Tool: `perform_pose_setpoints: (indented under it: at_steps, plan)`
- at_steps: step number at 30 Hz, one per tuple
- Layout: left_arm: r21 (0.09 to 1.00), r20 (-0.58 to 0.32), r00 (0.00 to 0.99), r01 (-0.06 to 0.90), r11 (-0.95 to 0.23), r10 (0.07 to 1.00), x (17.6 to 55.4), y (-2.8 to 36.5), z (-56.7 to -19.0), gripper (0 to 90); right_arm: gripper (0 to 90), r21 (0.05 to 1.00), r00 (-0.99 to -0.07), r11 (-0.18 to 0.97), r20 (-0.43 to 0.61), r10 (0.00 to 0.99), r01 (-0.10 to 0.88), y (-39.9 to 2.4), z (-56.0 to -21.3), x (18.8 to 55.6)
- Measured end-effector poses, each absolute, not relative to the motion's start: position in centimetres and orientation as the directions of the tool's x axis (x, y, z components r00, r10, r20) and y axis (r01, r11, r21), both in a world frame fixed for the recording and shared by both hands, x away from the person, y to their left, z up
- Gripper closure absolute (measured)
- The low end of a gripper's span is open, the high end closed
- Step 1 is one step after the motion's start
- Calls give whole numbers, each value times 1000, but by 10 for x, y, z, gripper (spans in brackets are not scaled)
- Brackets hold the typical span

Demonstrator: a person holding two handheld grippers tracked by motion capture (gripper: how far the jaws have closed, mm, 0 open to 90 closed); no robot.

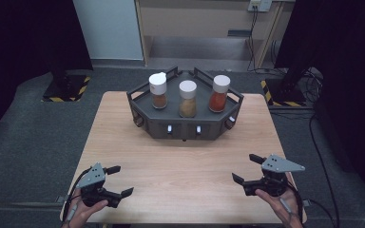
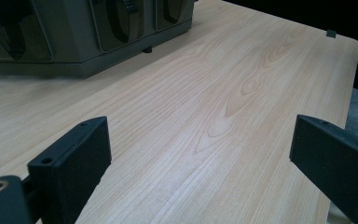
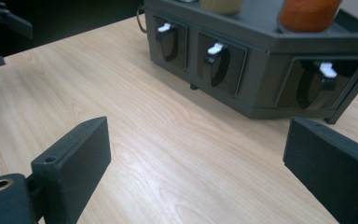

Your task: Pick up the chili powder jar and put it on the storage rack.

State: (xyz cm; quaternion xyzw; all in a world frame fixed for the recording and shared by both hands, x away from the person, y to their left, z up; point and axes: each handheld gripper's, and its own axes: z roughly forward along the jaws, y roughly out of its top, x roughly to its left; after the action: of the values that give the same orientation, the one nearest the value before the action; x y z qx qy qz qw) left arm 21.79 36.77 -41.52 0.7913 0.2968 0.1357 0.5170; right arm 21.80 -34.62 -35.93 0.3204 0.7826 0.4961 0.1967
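Two grippers sat low at six o'clock, both with jaws wide apart on nothing: your left gripper (image 1: 115,180) and right gripper (image 1: 247,168). The rack (image 1: 185,124) with three jars (image 1: 187,99) stood at twelve o'clock.

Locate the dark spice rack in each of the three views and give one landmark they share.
High view: dark spice rack at the table's far middle, three jars on top.
Left gripper view: rack in the upper left corner.
Right gripper view: rack at upper right.
Shared landmark: the wooden table.
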Motion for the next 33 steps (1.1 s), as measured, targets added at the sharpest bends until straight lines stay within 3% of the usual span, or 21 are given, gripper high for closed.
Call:
perform_pose_setpoints:
  at_steps: [33]
  plan:
    - [886,-77,801,328,-327,594,220,363,-413,45,86,885,-738,323,34,674,335,-347,-379,223]
